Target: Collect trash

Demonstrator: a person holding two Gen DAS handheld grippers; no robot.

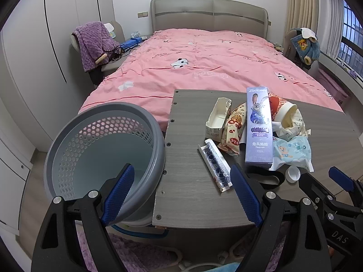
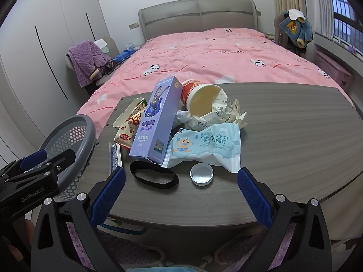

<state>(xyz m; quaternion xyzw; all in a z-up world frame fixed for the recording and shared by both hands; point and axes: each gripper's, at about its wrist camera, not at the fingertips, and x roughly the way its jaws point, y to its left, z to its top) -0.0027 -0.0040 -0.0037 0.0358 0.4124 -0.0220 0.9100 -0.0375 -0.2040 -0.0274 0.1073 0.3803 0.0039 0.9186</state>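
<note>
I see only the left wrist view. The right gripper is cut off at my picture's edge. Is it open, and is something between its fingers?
Observer: The right gripper is open and holds nothing; it points down at the near part of the table.
Operator: My own finger hides a part of a black thing near the purple box. What is it?
Observer: It is a black band, a closed loop that lies flat on the table, just in front of the box's near end.
</note>
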